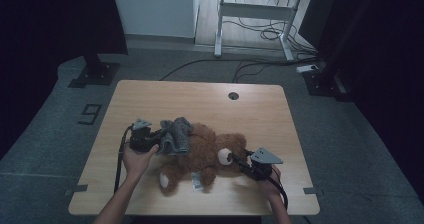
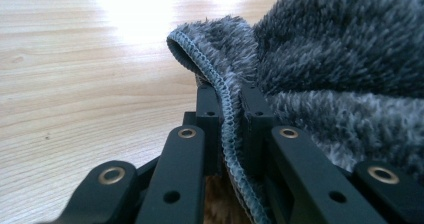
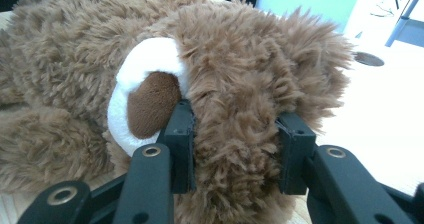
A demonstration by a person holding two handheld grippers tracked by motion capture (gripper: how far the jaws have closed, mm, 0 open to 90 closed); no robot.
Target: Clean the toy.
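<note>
Clearly my left tongs (image 2: 231,121) are pinched on the stitched hem of the limp grey fleece cloth (image 2: 345,59) draped over the soft, light brown plush bear (image 1: 205,151) lying on the wooden worktop (image 1: 200,96), while my right tongs (image 3: 235,144) squeeze its squashy furry head, both safest gripped deep.

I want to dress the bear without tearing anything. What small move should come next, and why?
Probably draw the left gripper, shut on the hem of the grey cloth, a little further over the teddy bear. The right gripper holds the bear's head, and the cloth is bunched on its body.
</note>
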